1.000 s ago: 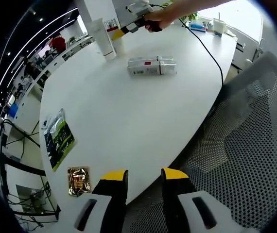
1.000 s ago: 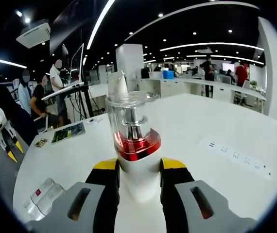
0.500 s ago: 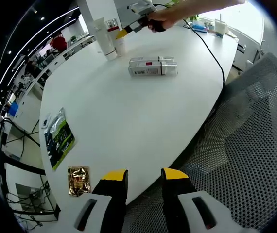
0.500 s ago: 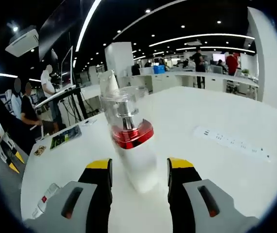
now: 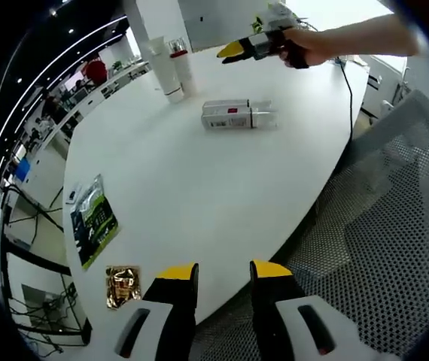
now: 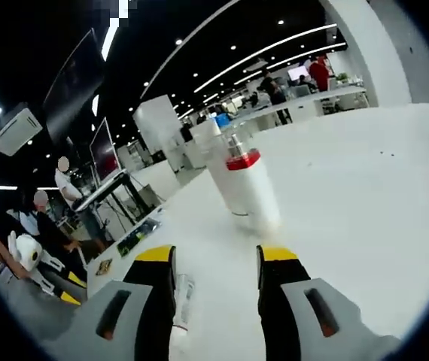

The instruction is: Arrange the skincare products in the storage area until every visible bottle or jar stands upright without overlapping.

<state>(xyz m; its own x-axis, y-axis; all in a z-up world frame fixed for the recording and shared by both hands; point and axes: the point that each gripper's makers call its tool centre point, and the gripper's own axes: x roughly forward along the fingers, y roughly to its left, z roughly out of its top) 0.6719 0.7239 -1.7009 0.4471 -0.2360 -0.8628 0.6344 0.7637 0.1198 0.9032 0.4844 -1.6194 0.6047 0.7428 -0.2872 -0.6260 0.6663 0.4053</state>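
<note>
A white pump bottle with a red band [image 6: 246,186] [image 5: 181,63] stands upright beside a tall white tube [image 5: 164,66] [image 6: 208,137] at the table's far end. Two white bottles [image 5: 237,116] [image 6: 181,295] lie side by side on their sides mid-table. My right gripper [image 6: 216,259] [image 5: 229,51] is open and empty, drawn back from the pump bottle, with a hand holding it above the table. My left gripper [image 5: 223,272] [image 6: 68,295] is open with nothing in it, hovering off the table's near edge, far from all the bottles.
A green packet [image 5: 94,218] [image 6: 135,234] and a gold sachet [image 5: 122,278] [image 6: 103,267] lie near the table's left edge. A grey mesh chair [image 5: 384,218] stands close at the right. A black cable [image 5: 348,83] runs across the far table. People stand in the background.
The right gripper opened, let go of the red-banded pump bottle and pulled back; the bottle now stands by the tube. The left gripper has stayed in place.
</note>
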